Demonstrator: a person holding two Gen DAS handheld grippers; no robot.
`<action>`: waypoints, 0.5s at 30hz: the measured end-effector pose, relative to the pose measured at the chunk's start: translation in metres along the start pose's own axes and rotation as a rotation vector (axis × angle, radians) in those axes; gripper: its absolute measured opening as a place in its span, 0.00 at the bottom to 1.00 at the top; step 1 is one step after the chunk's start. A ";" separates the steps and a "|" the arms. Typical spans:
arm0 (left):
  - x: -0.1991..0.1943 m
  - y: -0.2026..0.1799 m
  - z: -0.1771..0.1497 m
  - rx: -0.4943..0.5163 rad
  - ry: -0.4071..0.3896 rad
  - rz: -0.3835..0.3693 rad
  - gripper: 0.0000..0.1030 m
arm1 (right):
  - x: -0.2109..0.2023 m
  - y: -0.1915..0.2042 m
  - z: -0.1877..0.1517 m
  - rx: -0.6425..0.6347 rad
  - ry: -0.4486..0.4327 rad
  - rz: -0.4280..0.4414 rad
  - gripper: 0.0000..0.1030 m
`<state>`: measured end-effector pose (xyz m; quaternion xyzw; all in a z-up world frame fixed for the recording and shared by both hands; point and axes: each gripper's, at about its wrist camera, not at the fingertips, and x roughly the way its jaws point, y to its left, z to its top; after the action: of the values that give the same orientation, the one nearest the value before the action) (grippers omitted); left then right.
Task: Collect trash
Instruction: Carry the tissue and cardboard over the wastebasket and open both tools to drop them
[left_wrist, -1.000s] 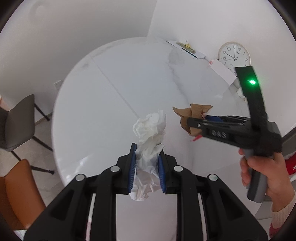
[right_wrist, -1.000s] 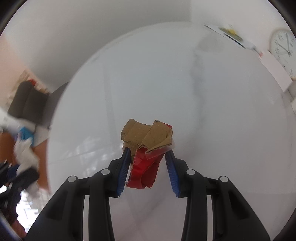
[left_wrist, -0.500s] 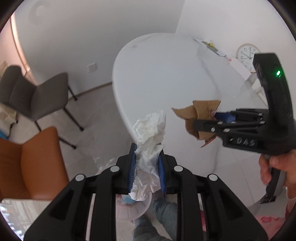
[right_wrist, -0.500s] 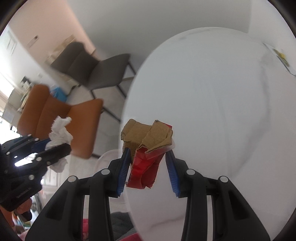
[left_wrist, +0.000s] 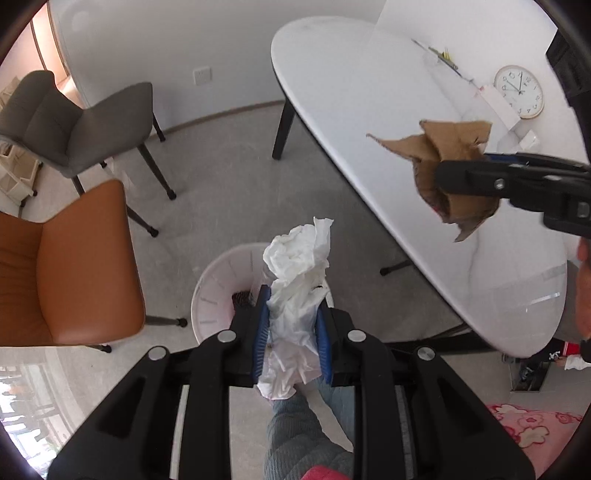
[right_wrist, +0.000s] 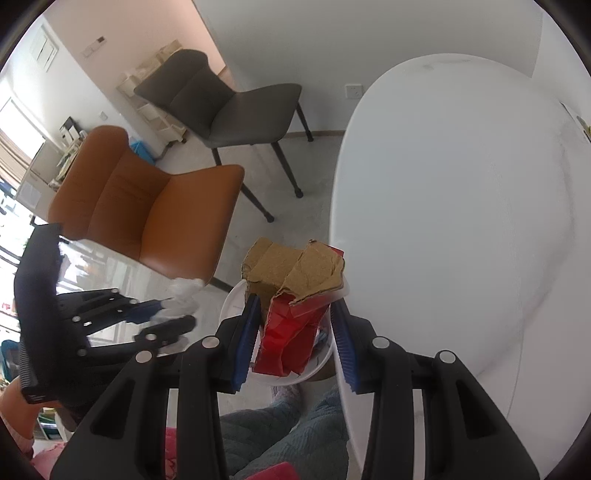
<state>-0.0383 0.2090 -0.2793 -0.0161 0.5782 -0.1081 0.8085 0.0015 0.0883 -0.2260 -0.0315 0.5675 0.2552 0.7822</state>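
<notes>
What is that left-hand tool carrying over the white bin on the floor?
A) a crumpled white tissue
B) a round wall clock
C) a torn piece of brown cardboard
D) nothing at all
A: the left gripper has a crumpled white tissue between its jaws, above the round white plastic bin.

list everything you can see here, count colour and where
tissue: 1, white, crumpled, between the left gripper's fingers above the bin
cardboard: 1, brown and red, torn, in the right gripper
bin: 1, white, on the floor by the table
table: 1, white, oval, right side
chairs: 2, one grey, one orange, on the floor to the left
clock: 1, white face, at the table's far end
papers: a few, white, far end of the table
left gripper: black, blue pads, jaws just starting to open
right gripper: black, blue pads
legs: grey-green trousers, bottom
</notes>
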 end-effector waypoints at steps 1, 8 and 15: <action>0.003 0.002 -0.004 0.000 0.008 0.002 0.32 | 0.002 0.004 -0.002 -0.004 0.005 0.002 0.38; 0.003 0.005 -0.019 0.013 0.007 -0.018 0.61 | 0.007 0.014 -0.015 -0.008 0.028 0.005 0.38; 0.001 0.008 -0.021 0.008 0.001 -0.033 0.68 | 0.008 0.018 -0.019 -0.003 0.027 0.002 0.38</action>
<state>-0.0561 0.2192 -0.2881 -0.0226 0.5779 -0.1238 0.8064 -0.0206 0.1005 -0.2358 -0.0351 0.5776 0.2564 0.7742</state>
